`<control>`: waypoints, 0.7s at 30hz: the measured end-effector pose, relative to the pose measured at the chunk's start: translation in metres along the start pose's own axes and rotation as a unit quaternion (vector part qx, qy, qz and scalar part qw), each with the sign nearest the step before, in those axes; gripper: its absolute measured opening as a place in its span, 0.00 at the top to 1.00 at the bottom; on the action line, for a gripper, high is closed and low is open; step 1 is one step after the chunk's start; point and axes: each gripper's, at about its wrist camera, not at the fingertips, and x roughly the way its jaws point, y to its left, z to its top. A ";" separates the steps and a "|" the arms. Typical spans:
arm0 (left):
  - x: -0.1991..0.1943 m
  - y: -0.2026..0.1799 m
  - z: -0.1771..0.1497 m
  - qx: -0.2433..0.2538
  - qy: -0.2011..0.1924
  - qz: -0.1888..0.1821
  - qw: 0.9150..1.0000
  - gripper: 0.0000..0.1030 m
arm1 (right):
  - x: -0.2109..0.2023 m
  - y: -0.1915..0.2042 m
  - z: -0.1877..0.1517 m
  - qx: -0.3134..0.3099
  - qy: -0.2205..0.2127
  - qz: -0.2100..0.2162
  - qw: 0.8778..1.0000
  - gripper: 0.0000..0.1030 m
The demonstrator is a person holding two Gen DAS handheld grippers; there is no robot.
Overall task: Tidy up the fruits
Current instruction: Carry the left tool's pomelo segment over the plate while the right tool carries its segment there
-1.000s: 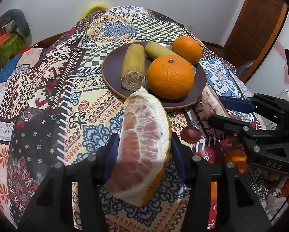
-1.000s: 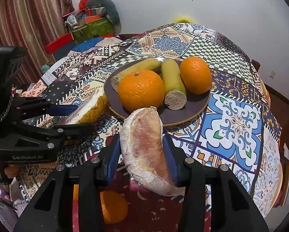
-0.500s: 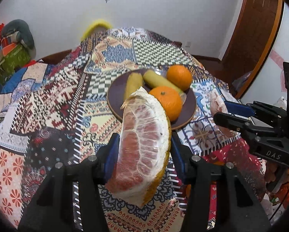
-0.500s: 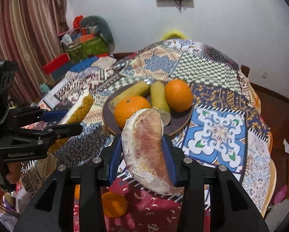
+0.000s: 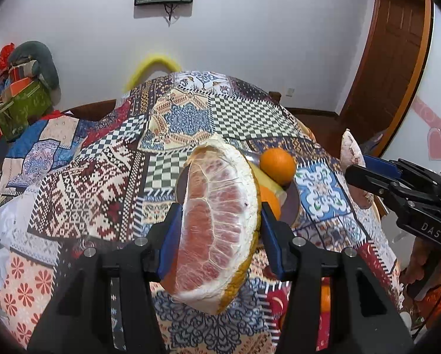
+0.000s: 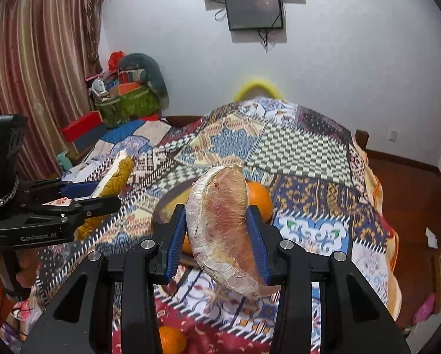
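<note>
My left gripper [image 5: 219, 230] is shut on a pomelo wedge with yellow rind [image 5: 217, 224], held high above the patterned tablecloth. My right gripper [image 6: 217, 230] is shut on a peeled pomelo segment [image 6: 223, 230], also raised. The left gripper with its wedge shows in the right wrist view [image 6: 73, 203]. The right gripper with its segment shows in the left wrist view [image 5: 368, 174]. Below, a dark plate [image 5: 291, 203] holds an orange [image 5: 277, 161], a second orange [image 5: 269, 199] and a banana piece [image 5: 267, 181], mostly hidden behind the held fruit.
A loose orange [image 6: 171, 339] lies on the cloth near the front edge. A patchwork tablecloth [image 5: 102, 183] covers the round table. A green box of clutter [image 6: 126, 106] stands at the far left. A wooden door [image 5: 394, 59] is at the right.
Both grippers have risen and pulled back from the plate, each still holding its pomelo piece. The plate and fruits look smaller and lower in both views.
</note>
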 end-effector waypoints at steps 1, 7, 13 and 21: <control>0.001 0.001 0.002 -0.001 -0.001 0.001 1.000 0.50 | 0.001 0.000 0.002 0.000 -0.001 0.001 1.000 0.63; 0.009 0.008 0.015 -0.005 -0.009 0.005 1.000 0.50 | 0.018 -0.001 0.016 0.000 -0.004 0.007 1.000 0.63; 0.016 0.015 0.025 -0.006 -0.016 0.006 1.000 0.50 | 0.041 0.001 0.025 -0.006 0.011 0.010 1.000 0.63; 0.037 0.027 0.034 -0.015 -0.011 0.005 1.000 0.50 | 0.080 0.002 0.033 -0.014 0.044 0.022 0.999 0.63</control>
